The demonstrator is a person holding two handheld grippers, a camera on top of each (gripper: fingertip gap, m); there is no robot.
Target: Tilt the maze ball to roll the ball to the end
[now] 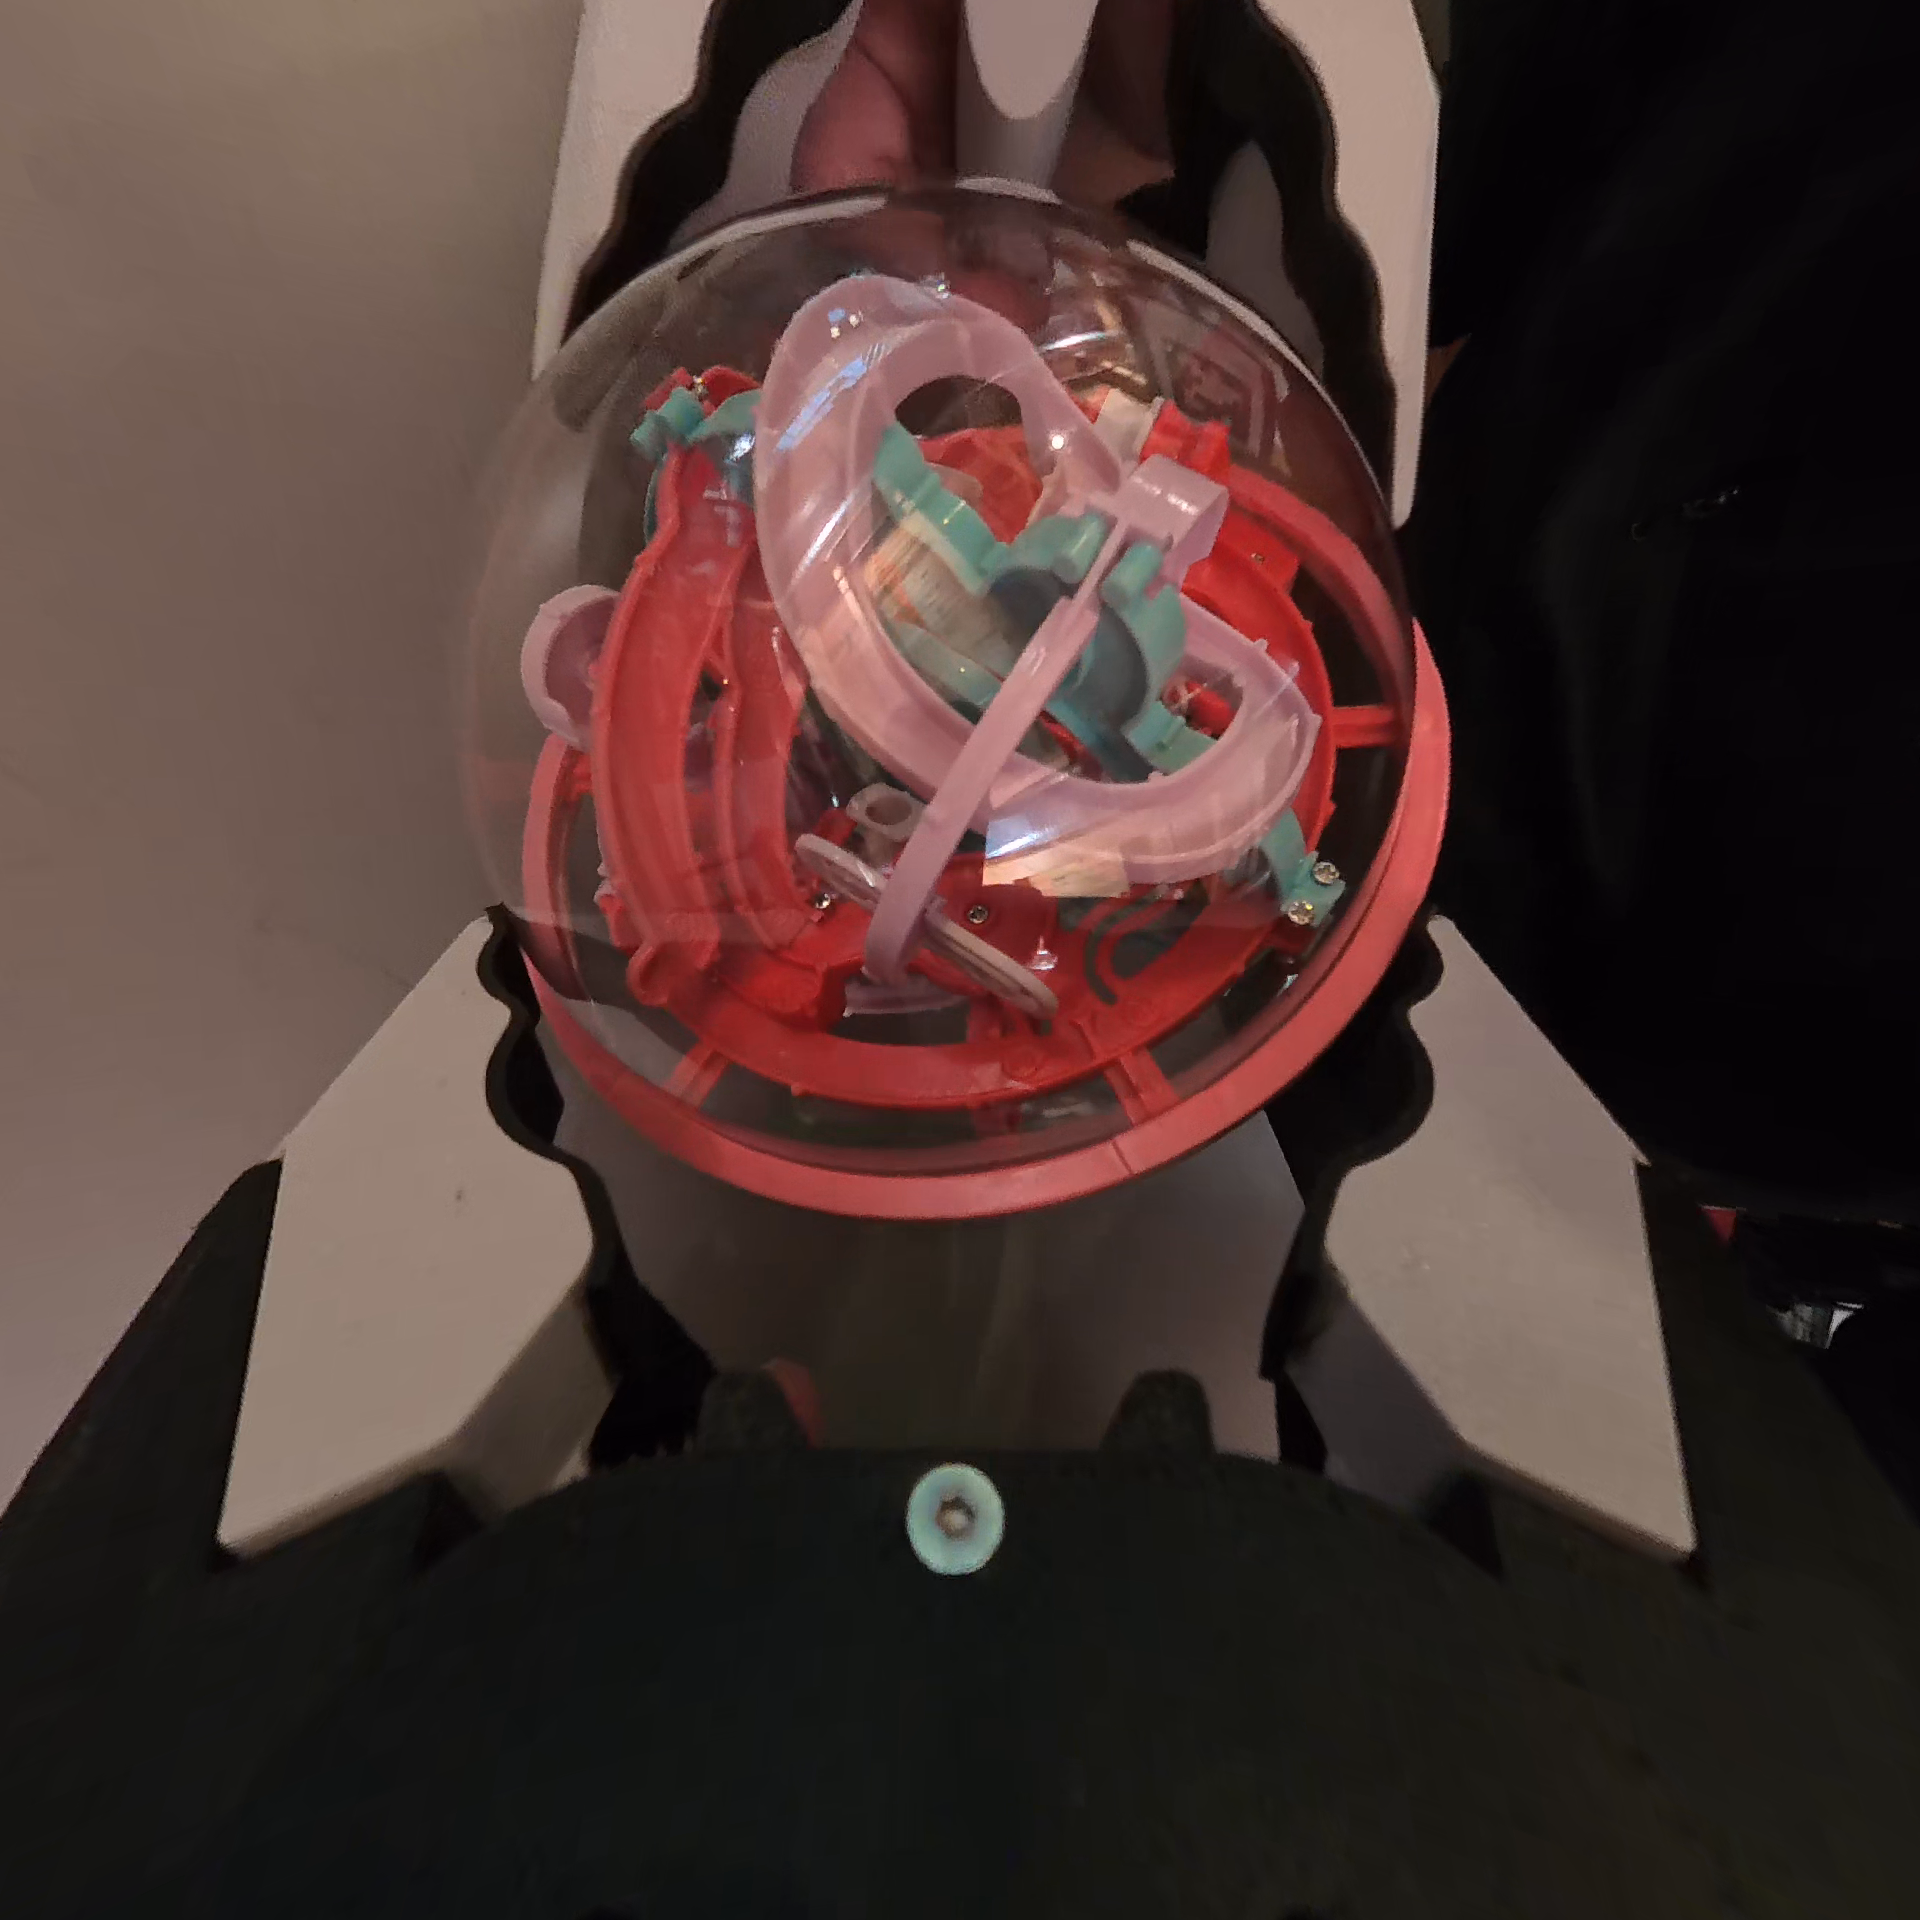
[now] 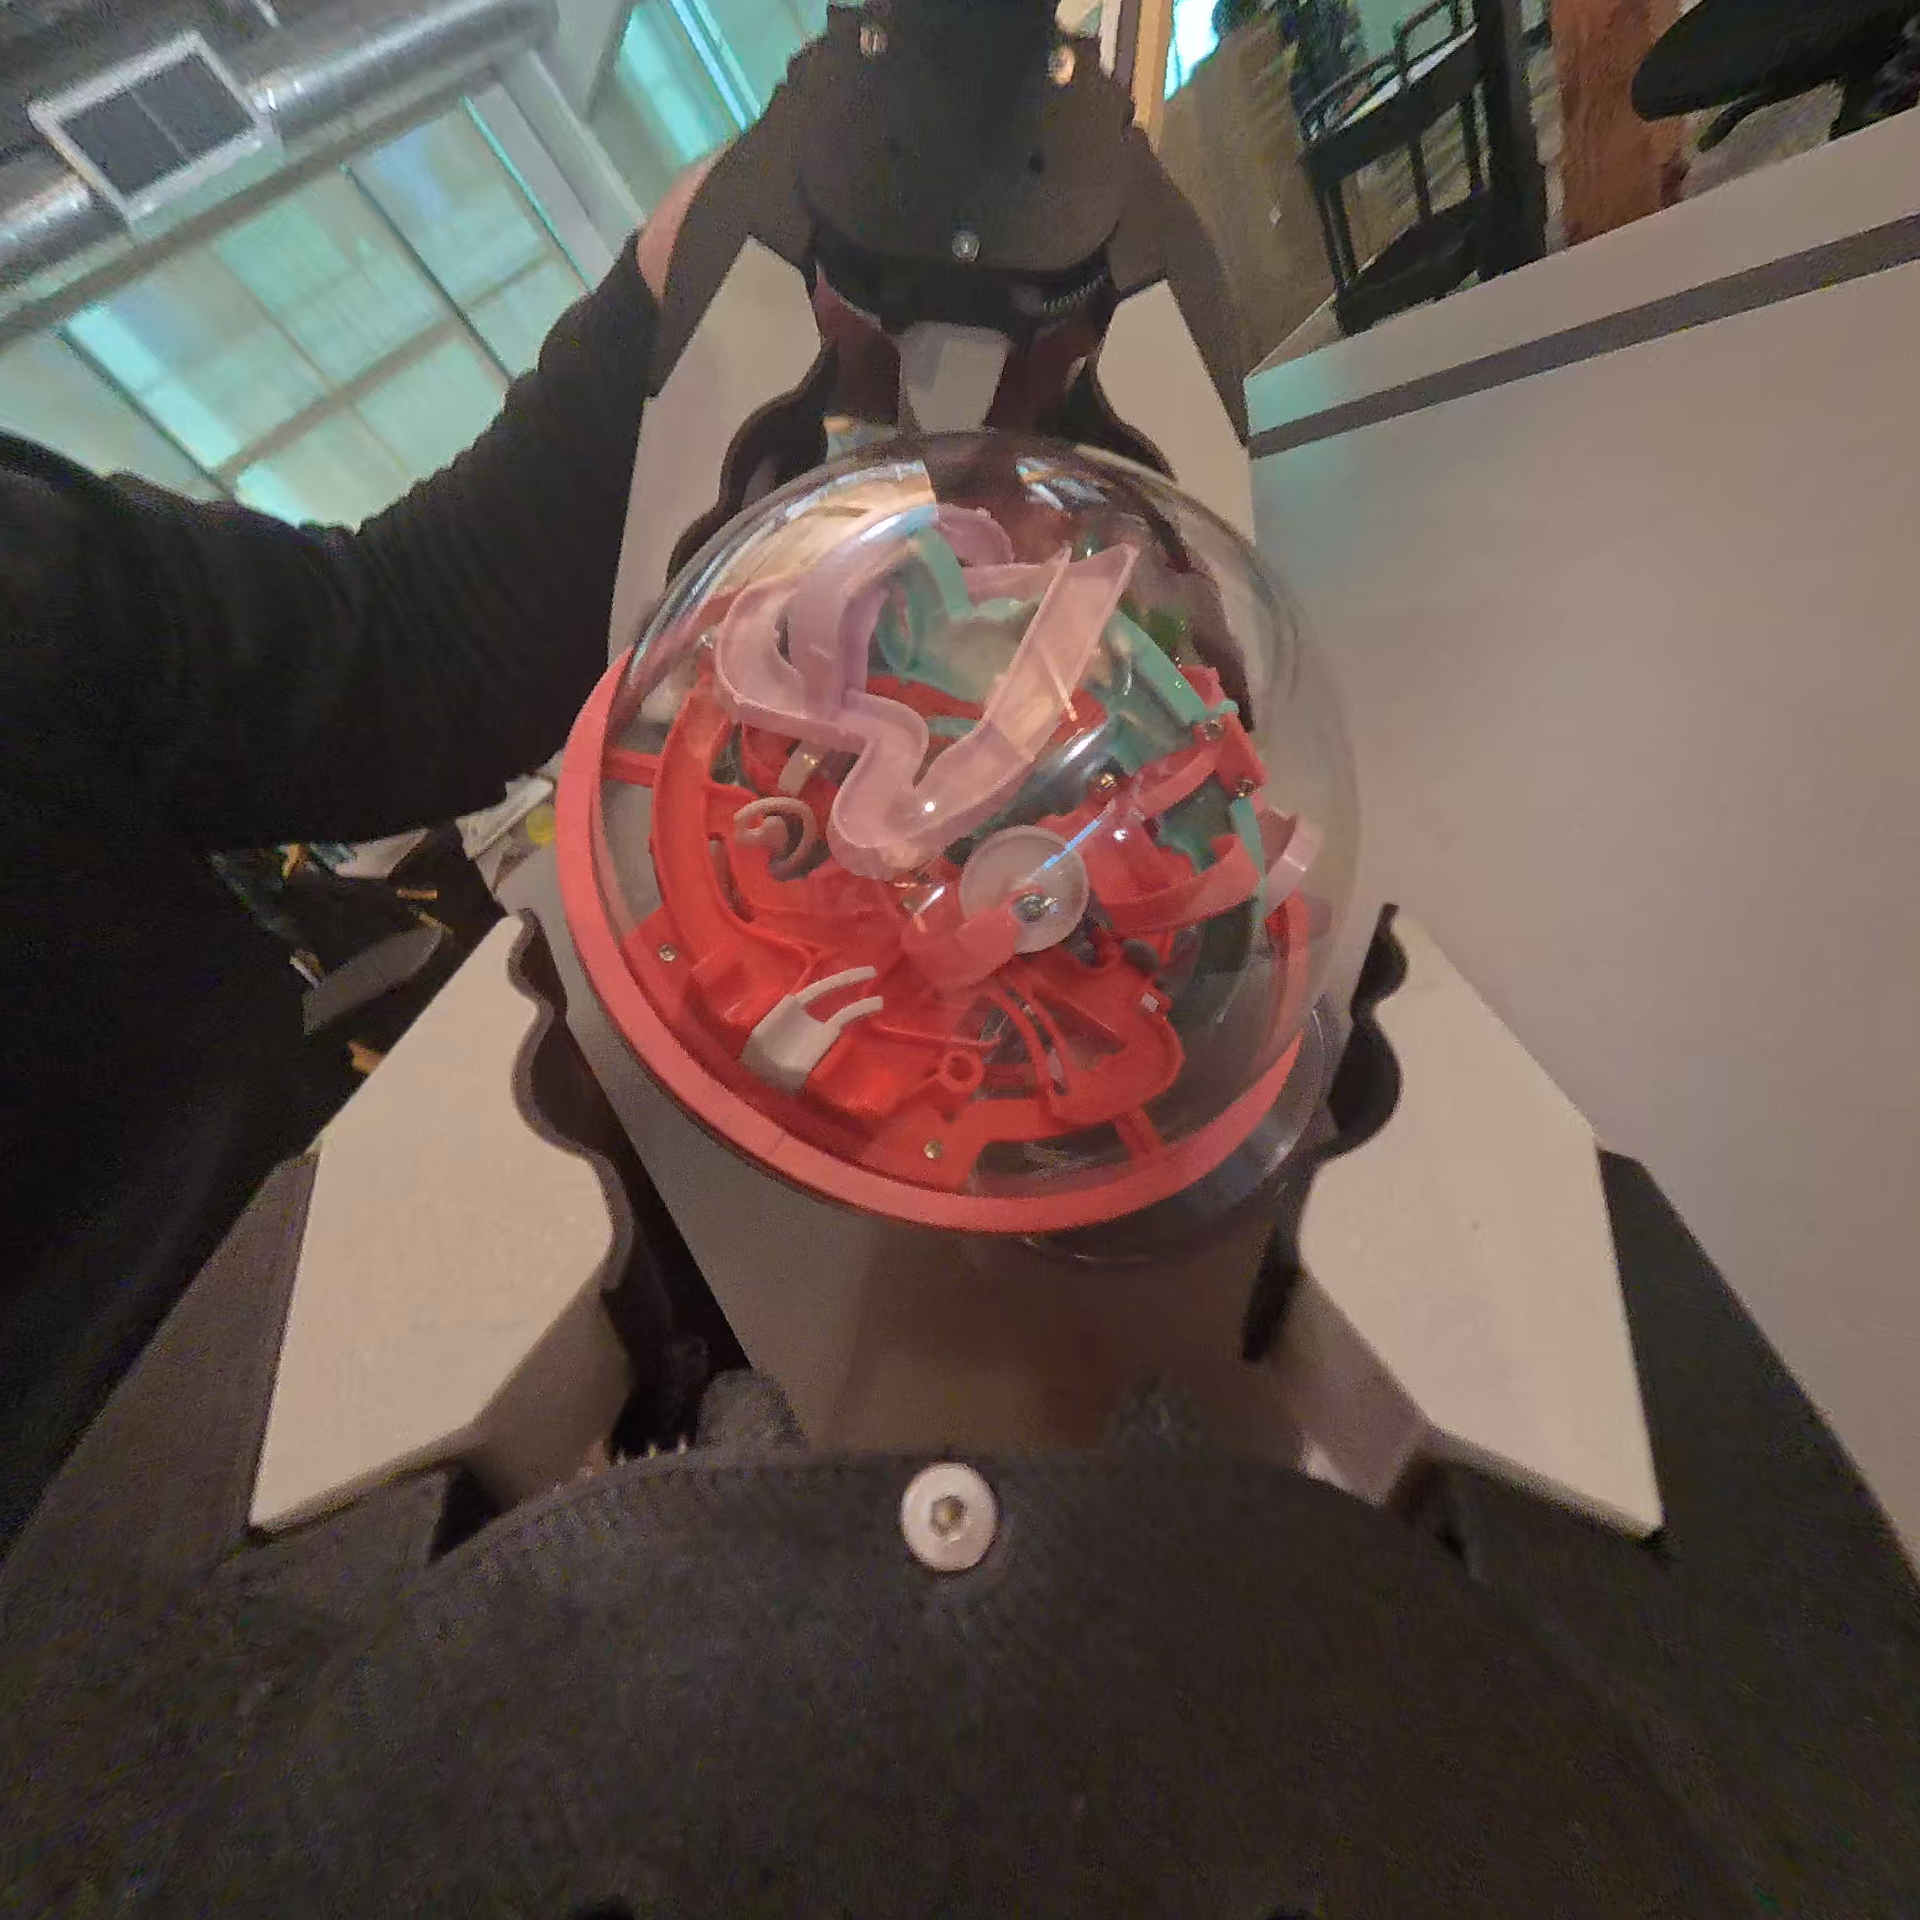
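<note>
- Left wrist view, nearest: black gripper body at the bottom, white fingers [image 1: 436,1195] spread wide on both sides of the maze ball [image 1: 956,748].
- Left gripper [image 1: 956,1039] is seen closed onto the maze ball, dark wavy pads pressed to the clear shell at each side; ball is held up between the two grippers, off any surface.
- Red equator ring [image 1: 1039,1179] is tilted, low toward the camera; red, teal and lilac tracks are seen inside. The small rolling ball cannot be picked out.
- Beyond the ball, the opposing gripper's fingers and a bit of a hand [image 1: 883,114] are seen at the top.
- Background here: plain pale wall [image 1: 208,468] on the left, dark unlit area on the right.
- Right wrist view, nearest: right gripper [image 2: 956,1081] likewise clamped on the maze ball [image 2: 935,831], fingers [image 2: 447,1195] wide apart, pads against the shell.
- Farther: the left gripper's black body [image 2: 956,177] faces the camera across the ball; a black sleeve [image 2: 260,644] reaches in from the left.
- Right side: white partition panel [image 2: 1610,675] with a grey stripe.
- Far room: large windows [image 2: 343,312], silver ceiling duct [image 2: 312,94], dark furniture upper right, cluttered items low left, blurred.
- No table surface is identifiable under the ball.
</note>
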